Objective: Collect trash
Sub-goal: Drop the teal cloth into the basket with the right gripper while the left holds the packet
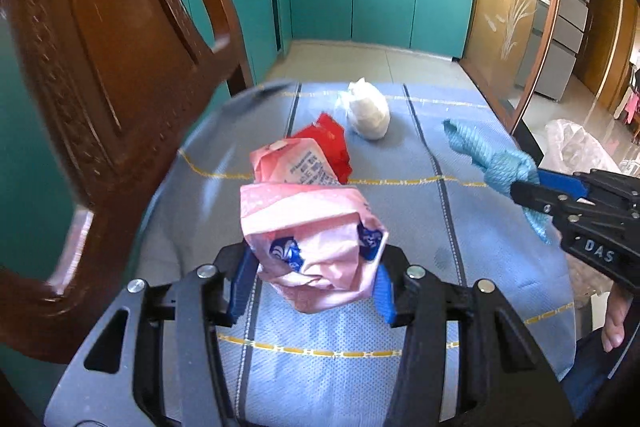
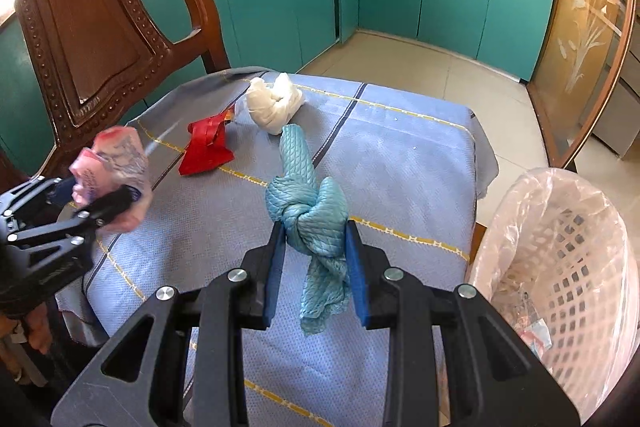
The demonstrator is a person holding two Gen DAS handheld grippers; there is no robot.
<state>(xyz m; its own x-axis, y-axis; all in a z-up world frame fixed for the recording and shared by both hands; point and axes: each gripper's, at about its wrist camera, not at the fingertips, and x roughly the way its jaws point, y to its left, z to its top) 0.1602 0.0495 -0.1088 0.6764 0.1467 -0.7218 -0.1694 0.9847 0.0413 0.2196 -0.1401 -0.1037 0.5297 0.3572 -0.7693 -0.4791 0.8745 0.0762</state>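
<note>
Teal kitchen cabinets and a tiled floor lie behind a small table [image 2: 400,155] draped in a blue checked cloth. Both pieces of trash in hand are lifted clear of it: the left hand-held gripper [image 1: 314,277] pinches a crumpled pink wrapper [image 1: 308,227], and the right hand-held gripper [image 2: 316,259] is closed on a knotted blue rag [image 2: 308,211].

By my reading, the step in hand is carrying, so each load next needs swinging right to the lined white bin [image 2: 568,267] just beside the table's edge, then the jaws spreading over its mouth.

A red wrapper [image 2: 206,147] and a white wad [image 2: 272,103] lie on the cloth, near each other, not yet collected. A carved wooden chair [image 1: 100,67] stands close on the left; the left arm must cross the table without clipping it or the right gripper.
</note>
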